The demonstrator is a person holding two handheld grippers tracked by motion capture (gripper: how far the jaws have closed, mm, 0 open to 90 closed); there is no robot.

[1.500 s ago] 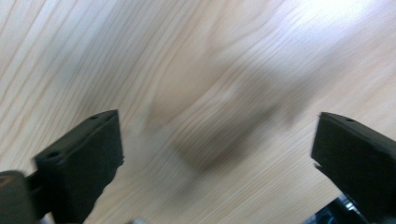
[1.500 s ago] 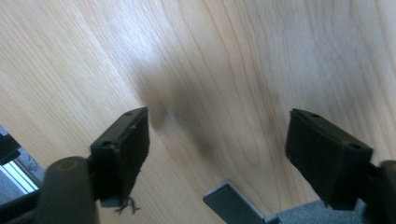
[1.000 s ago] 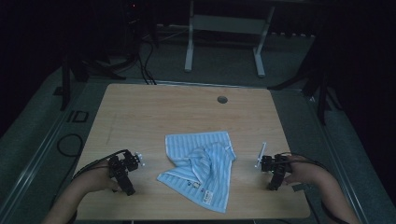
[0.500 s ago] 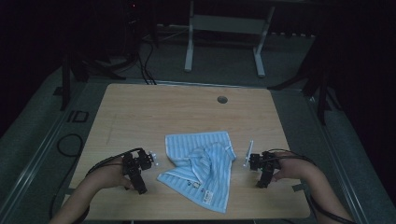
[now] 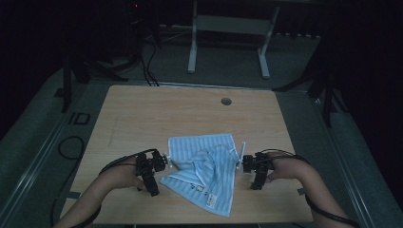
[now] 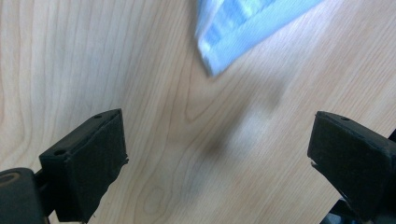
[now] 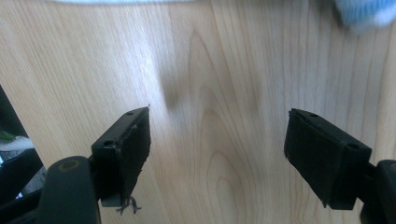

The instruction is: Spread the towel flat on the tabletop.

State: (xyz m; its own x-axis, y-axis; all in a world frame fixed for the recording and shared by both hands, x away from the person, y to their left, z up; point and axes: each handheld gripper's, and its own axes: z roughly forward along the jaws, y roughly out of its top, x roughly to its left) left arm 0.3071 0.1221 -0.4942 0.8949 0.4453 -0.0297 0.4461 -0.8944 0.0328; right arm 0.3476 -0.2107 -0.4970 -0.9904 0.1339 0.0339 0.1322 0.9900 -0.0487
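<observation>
Table (image 5: 142,109): towel (image 5: 204,166) between both gaping grippers.

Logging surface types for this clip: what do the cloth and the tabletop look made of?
The cloth looks like soft woven fabric, probably cotton towelling: pale blue and white stripes, a hemmed edge, and it lies rumpled in folds. The tabletop looks like light wood or a wood-look laminate, matte to satin; grain lines and knots show clearly between the tongs' open jaws.

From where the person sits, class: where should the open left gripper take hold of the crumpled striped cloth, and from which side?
Probably the cloth's left corner, which lies flat and free on the table nearest the left gripper. Come in from the cloth's left, one finger under the edge; the bunched middle offers no clean edge.
</observation>
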